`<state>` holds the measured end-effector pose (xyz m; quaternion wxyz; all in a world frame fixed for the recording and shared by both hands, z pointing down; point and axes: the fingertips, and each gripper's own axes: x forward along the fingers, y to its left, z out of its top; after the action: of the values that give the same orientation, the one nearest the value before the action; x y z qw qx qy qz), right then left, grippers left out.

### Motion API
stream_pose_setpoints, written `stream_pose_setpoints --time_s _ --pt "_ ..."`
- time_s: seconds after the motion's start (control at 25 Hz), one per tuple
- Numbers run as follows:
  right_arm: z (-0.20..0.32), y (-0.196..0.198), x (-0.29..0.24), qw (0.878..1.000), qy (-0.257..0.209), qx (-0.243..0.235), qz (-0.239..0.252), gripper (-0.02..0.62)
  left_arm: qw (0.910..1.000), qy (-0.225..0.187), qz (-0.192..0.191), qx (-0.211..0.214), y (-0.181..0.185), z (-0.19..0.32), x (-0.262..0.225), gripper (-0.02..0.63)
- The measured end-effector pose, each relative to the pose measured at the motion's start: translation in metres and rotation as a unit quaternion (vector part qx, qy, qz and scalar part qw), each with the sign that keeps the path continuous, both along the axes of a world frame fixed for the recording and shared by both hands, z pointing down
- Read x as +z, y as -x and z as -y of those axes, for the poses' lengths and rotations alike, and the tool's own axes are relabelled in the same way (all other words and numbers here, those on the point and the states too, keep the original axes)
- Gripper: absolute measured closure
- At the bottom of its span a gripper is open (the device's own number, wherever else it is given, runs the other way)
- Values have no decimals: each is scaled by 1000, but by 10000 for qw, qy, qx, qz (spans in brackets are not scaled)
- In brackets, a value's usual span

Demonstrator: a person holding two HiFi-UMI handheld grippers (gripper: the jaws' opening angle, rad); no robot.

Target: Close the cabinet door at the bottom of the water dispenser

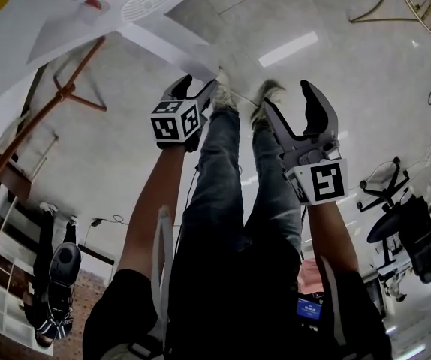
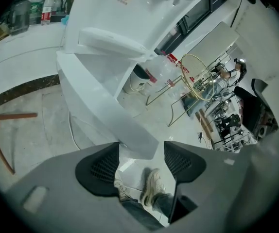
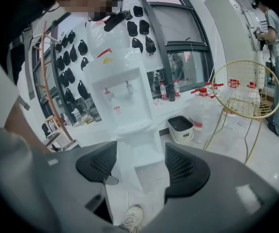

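Both sets of black pads are moulded with a fine grid and sit in smooth grey plastic shells. The jaws of the left gripper stand apart with nothing pinched. Through their gap show the person's pale shoes and the lower corner of the cabinet door. The door is a flat, glossy white slab swung out from the base of the water dispenser, and no pad presses on it. The right gripper is likewise parted and empty, and it frames the dispenser's boxy white body, two small taps and rounded drip ledge. The dispenser stands on a pale, veined stone floor. To one side are a dark-rimmed white bin and a round gold wire basket on thin legs. Each gripper bears a marker cube printed with black-and-white squares.
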<state>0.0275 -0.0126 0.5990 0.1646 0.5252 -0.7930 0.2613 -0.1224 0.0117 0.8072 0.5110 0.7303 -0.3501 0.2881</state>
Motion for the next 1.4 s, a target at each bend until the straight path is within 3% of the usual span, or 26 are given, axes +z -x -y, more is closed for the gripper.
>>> stream_pose_setpoints --time_s 0.2,0.68,1.0,1.4 --pt "16 -6 3 9996 124 208 155 291 9999 44 -83 -43 -5 8 0 325" --pt "54 -11 15 9996 91 -214 186 299 9998 108 -22 -152 -18 27 2 337" --pt "66 -39 45 9985 517 -148 99 310 9994 106 174 -267 -37 49 8 359" --pt "87 -64 76 9981 593 -139 83 318 9992 65 239 -319 -58 80 13 370"
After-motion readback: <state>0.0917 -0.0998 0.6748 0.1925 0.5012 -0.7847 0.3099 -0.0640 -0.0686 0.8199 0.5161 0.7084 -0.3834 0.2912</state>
